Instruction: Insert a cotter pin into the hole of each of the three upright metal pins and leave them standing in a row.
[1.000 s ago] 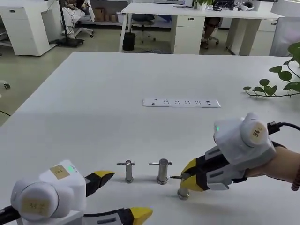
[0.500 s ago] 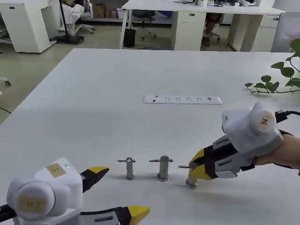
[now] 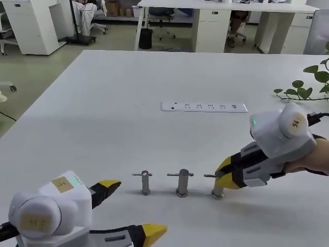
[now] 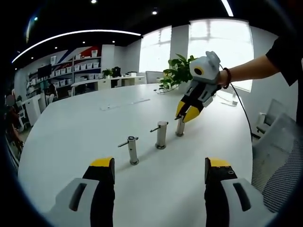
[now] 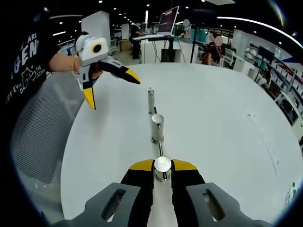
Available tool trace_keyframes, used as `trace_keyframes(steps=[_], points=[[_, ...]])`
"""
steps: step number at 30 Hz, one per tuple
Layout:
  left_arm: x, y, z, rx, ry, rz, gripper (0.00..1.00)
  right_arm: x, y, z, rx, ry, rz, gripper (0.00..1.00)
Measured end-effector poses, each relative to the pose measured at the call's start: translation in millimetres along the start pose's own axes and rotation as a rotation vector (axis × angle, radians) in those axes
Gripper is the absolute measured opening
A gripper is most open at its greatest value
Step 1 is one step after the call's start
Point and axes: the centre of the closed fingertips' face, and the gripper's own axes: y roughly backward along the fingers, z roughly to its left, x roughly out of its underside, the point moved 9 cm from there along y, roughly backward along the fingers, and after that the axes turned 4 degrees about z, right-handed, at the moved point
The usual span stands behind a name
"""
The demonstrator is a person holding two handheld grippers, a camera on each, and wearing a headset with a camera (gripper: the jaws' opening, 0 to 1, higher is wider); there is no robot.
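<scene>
A: Now, item: rightmost metal pin (image 3: 218, 191), upright on the surface (image 3: 154, 103), ending a row of three?
B: Steel by look; likely stiff, smooth, slippery, easily tipped. Best held at the head. The right tool (image 3: 222, 180) is clamped there, jaws either side.
A: And the left tool (image 3: 132, 208)?
B: Jaws apart, empty, near the leftmost pin (image 3: 145, 183).

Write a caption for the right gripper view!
Right gripper grips the nearest metal pin, lined up with two more pins.
</scene>
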Motion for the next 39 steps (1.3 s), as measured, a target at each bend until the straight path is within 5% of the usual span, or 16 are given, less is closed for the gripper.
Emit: trace_keyframes(steps=[39], points=[[-2.4, 1.1, -0.6, -0.001, 0.019, -0.032, 0.79, 3.9, -2.6, -12.4, -0.077, 0.039, 0.006, 0.08]])
